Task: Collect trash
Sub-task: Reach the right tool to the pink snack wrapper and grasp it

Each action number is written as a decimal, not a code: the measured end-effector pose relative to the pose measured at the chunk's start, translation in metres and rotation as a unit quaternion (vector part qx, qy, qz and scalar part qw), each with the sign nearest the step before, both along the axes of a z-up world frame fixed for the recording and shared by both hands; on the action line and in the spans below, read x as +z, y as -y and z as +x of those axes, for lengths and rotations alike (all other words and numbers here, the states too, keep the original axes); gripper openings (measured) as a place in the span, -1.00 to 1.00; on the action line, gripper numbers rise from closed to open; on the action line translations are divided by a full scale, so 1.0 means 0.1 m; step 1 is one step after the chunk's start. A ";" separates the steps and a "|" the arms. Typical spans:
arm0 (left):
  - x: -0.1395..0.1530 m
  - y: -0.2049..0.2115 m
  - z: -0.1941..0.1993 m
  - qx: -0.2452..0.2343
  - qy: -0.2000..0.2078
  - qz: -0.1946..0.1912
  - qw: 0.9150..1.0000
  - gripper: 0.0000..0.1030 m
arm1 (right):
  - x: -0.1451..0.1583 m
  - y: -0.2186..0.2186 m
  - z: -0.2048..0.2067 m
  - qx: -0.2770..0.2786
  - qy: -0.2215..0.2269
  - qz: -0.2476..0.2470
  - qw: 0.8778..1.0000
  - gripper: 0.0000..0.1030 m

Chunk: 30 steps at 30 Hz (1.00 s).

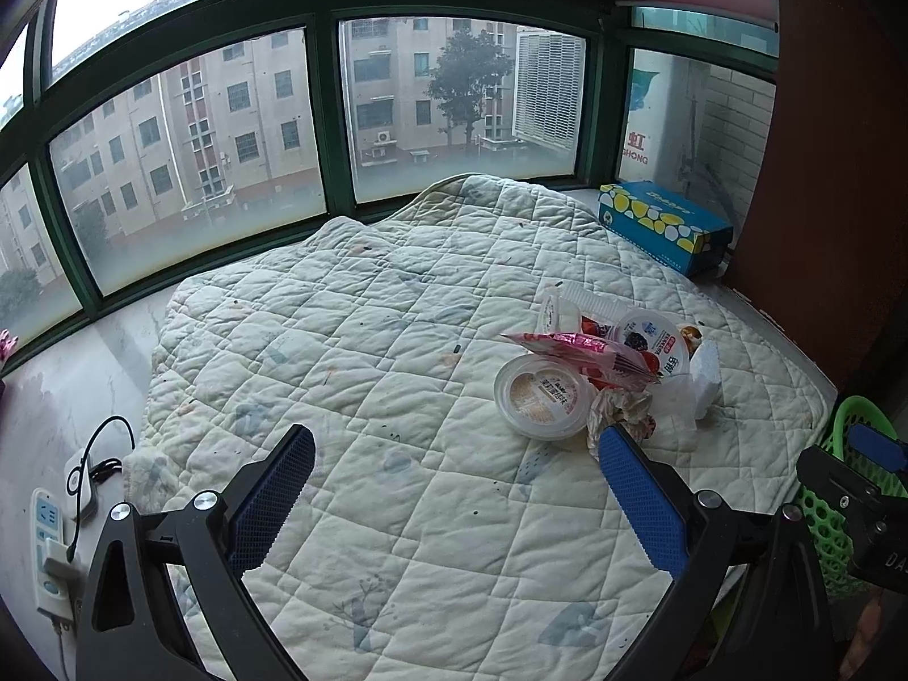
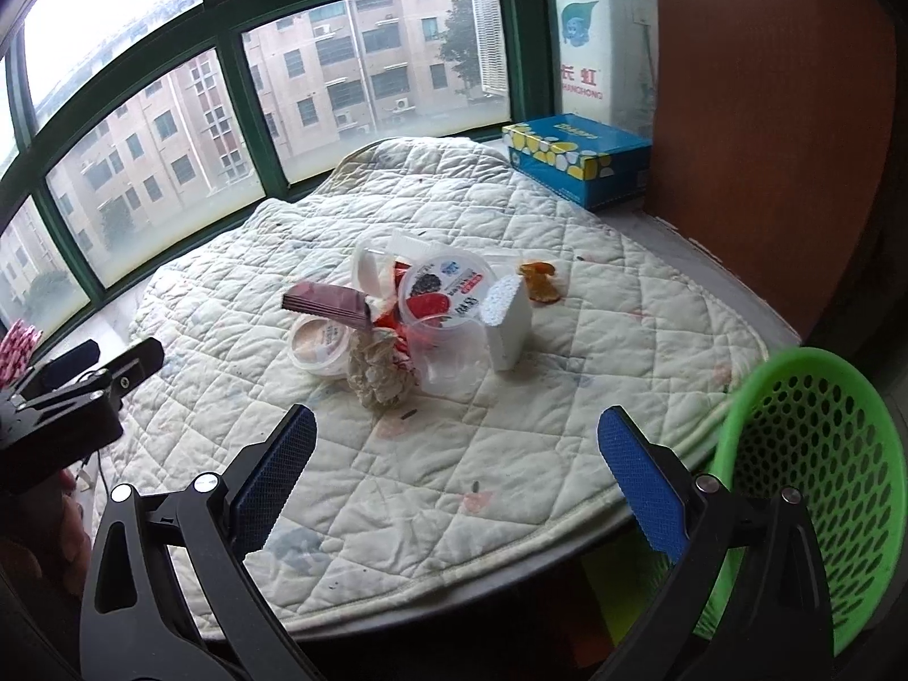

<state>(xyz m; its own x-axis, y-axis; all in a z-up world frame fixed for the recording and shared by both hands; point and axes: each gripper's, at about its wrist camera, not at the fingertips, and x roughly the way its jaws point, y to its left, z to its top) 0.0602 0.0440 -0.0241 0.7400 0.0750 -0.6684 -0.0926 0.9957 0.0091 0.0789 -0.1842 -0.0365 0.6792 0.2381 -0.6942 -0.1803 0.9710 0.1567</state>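
Trash (image 2: 408, 318) lies heaped on the quilted pad (image 2: 511, 425), toward its far right part; the pad covers the pale sill (image 1: 68, 391) below the green-framed window (image 1: 318, 113).

Work down by size:

1. Green perforated basket (image 2: 817, 488): it sits off the pad's near right edge, lower than the pad, and nothing shows inside it; in your left view only a slice of it appears at the right edge (image 1: 823, 505).
2. Blue tissue box (image 2: 579, 159): far right corner, against the brown panel (image 2: 766, 130); well apart from the heap.
3. Left gripper (image 1: 457, 488): you hold it over the near part of the pad with its blue-padded jaws spread wide and nothing between them; its right fingertip sits just near of the heap.
4. Right gripper (image 2: 457, 465): likewise spread wide and empty, hanging near of the heap with the basket just to its right.
5. Yogurt tub with fruit label (image 2: 445, 295): lying tipped at the centre of the heap.
6. White foam block (image 2: 508, 323): standing just right of that tub.
7. Round lidded cup (image 2: 319, 343): left side of the heap; the pink wrapper (image 2: 329, 303) lies over its far edge.
8. Crumpled paper (image 2: 377, 374): near side of the heap, touching the cup.
9. Orange peel (image 2: 542, 284): on the pad just far right of the foam block.

A white power strip (image 1: 48, 545) with a black cable lies on the sill at the near left.
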 end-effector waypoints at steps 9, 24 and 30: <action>-0.10 -0.28 0.07 0.024 -0.010 -0.001 1.000 0.88 | 0.07 -0.38 0.39 0.060 -0.016 0.016 0.998 0.91; -0.28 -0.71 0.13 0.063 -0.028 -0.013 0.997 0.88 | -0.13 -0.92 1.07 0.102 -0.065 0.018 0.993 0.89; -0.35 -0.80 0.14 0.069 -0.032 -0.016 0.997 0.88 | -0.32 -0.98 1.31 0.085 -0.097 0.033 0.991 0.83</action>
<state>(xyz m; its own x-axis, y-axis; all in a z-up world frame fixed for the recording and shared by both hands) 0.0745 0.1245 -0.0586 0.6793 0.1512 -0.7181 -0.2294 0.9732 -0.0121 0.2097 -0.0861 -0.0683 0.4813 0.3867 -0.7867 -0.3007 0.9158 0.2661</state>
